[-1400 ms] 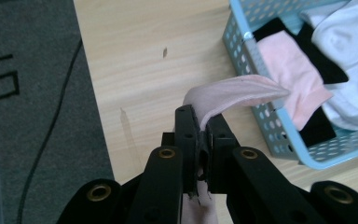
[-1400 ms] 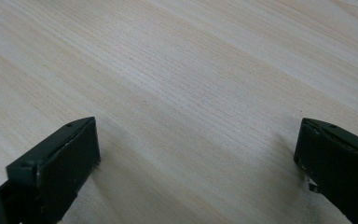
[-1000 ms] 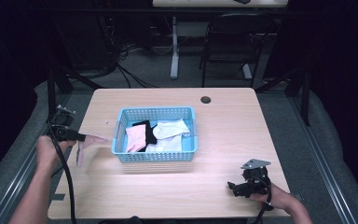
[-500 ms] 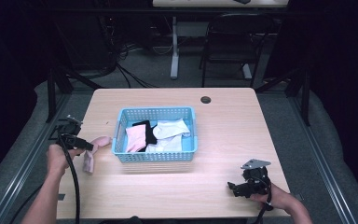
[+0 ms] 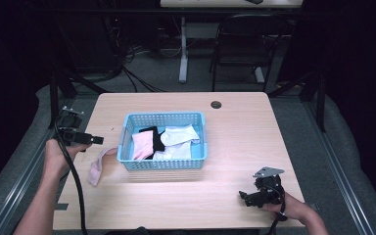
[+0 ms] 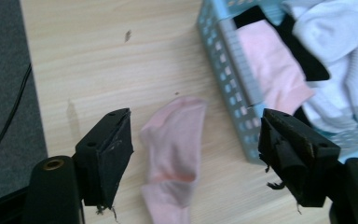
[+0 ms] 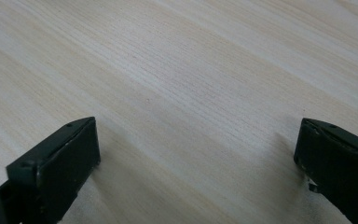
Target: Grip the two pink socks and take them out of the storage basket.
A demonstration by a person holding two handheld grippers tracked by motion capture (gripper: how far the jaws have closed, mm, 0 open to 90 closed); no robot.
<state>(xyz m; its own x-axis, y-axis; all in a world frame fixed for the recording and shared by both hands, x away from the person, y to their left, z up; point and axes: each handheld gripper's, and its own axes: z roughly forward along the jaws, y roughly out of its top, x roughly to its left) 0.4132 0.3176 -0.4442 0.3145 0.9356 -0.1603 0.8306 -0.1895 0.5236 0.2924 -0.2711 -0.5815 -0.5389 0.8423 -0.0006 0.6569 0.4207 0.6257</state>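
Jaws of the left gripper (image 5: 94, 140) have just been opening and are standing released above the pink sock (image 6: 175, 154), which is lying flat on the table (image 5: 235, 196) just left of the blue basket (image 5: 162, 164), touching neither pad. Well right of the basket, the right gripper (image 5: 245, 198) is resting spread wide over bare wood.

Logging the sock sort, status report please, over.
Left gripper open, jaws just widened, nothing between the pads. Right gripper open, low over bare table. Pink sock lying on the table beside the basket. Nothing in the way.
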